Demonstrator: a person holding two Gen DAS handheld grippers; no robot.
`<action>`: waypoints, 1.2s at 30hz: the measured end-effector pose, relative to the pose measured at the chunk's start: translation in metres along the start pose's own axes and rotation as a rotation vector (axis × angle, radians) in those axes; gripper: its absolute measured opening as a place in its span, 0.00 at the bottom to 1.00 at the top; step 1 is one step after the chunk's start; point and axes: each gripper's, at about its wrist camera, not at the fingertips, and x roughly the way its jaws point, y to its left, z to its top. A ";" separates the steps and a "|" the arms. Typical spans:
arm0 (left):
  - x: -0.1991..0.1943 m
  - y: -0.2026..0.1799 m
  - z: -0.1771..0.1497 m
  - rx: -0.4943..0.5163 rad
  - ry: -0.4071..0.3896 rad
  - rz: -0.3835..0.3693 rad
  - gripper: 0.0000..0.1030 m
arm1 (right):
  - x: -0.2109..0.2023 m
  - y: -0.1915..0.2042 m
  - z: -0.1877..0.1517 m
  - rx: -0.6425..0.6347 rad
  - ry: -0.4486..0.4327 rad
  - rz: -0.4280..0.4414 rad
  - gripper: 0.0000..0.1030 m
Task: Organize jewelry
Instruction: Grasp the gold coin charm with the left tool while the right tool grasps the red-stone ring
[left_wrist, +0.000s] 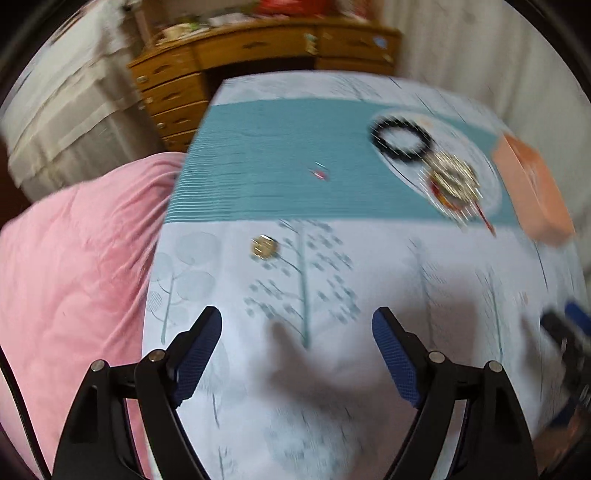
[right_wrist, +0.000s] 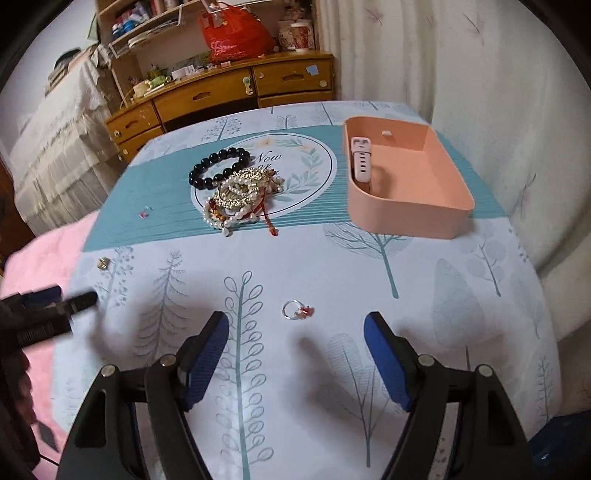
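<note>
Right tool (right_wrist: 295, 332) released, nothing between its blue pads, hanging over the bench (right_wrist: 424, 306) just short of a small ring (right_wrist: 297, 309) with a red charm. Left tool (left_wrist: 297, 328) equally spread and empty, nearest a small gold piece (left_wrist: 264, 246).

Likely slips: thin ring lying flat on cloth, so pads may skid over it or pinch the cover instead; tangled heap (right_wrist: 242, 199) may lift as one clump and shed strands.

Count, relative to the pink tray (right_wrist: 406, 221): one watch (right_wrist: 360, 158) inside it; left of it one black bead bracelet (right_wrist: 218, 166), one heap, one tiny pink bit (right_wrist: 144, 212); nearer than it one ring, one gold piece.
</note>
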 end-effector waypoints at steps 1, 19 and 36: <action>0.006 0.006 0.001 -0.029 -0.021 0.003 0.80 | 0.003 0.003 -0.003 -0.001 -0.010 -0.016 0.74; 0.054 0.013 0.015 -0.102 -0.125 0.027 0.52 | 0.038 0.017 -0.014 -0.145 -0.030 -0.049 0.53; 0.057 0.009 0.031 -0.121 -0.086 0.074 0.16 | 0.047 -0.006 0.001 -0.178 -0.005 0.139 0.07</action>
